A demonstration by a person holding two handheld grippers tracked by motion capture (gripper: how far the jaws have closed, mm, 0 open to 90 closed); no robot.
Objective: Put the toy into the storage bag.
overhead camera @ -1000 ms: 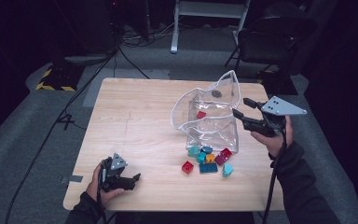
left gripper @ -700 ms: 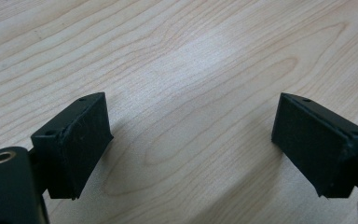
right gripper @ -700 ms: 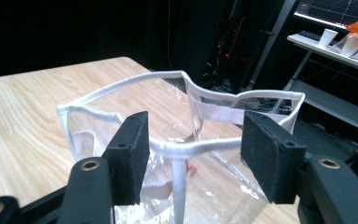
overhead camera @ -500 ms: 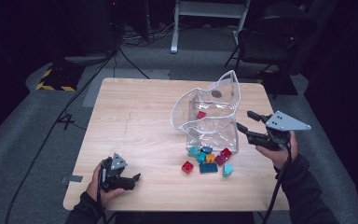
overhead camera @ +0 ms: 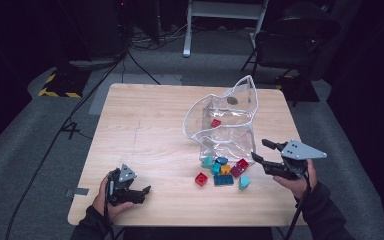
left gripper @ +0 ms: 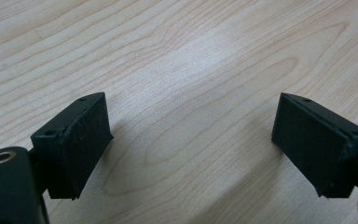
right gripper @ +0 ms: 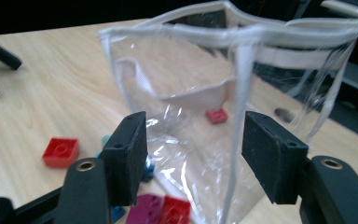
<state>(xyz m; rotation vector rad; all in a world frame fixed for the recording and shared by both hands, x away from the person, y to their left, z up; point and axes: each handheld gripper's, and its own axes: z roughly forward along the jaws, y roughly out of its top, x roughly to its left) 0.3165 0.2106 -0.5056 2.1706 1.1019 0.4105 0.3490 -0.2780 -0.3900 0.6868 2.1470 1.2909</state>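
Dim lab: floor cables [overhead camera: 130,55], hazard tape [overhead camera: 57,92]

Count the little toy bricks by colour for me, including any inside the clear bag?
Red bricks: 3, namely one in the clear bag, one alone on the table, one in the pile
Teal or blue bricks: 5, starting at
Orange brick: 1
Magenta brick: 1
Total: 10, though the pile is small and crowded, so roughly.

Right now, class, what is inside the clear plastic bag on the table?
One small red brick lies inside the clear bag, seen through its wall in the high view and the right gripper view. Glare and creases blur the lower corners, so more there cannot be ruled out.
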